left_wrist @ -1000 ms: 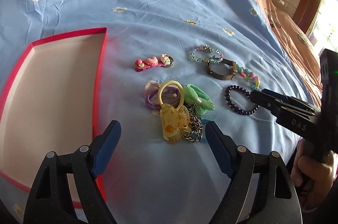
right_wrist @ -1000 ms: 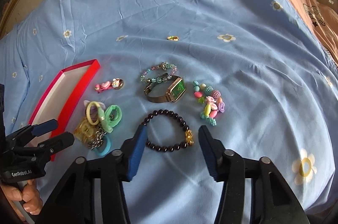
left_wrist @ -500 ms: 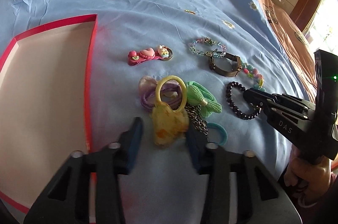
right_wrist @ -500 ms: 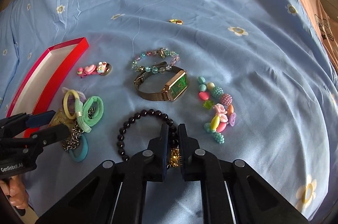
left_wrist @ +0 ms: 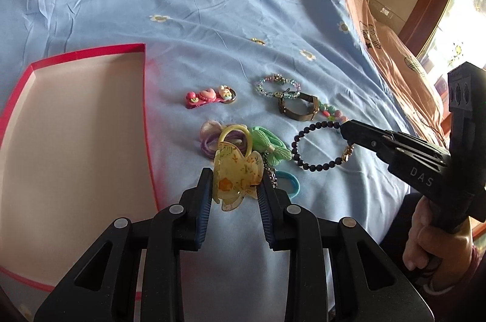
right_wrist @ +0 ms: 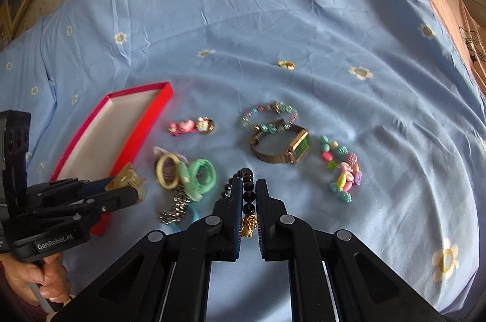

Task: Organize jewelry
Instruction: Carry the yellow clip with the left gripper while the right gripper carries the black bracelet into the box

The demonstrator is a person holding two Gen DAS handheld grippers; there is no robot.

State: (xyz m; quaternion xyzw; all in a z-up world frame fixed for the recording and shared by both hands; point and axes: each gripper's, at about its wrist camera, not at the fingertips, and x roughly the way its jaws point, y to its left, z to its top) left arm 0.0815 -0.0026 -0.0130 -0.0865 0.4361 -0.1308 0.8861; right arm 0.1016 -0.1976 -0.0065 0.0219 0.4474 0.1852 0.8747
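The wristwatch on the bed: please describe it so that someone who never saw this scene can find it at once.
On the blue flowered bedsheet, look to the right of the red tray, among the loose jewelry. The wristwatch lies there, touching the pastel crystal bracelet, left of the colourful bead bracelet. Only it has a square green face and a bronze metal band.

Black gripper (left_wrist: pixel 234 194), blue pads, possibly pink cuff.

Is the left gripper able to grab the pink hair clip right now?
Probably not yet: the left gripper is already shut on the yellow claw clip, so its jaws are full. The pink hair clip itself lies uncovered beside the red box.
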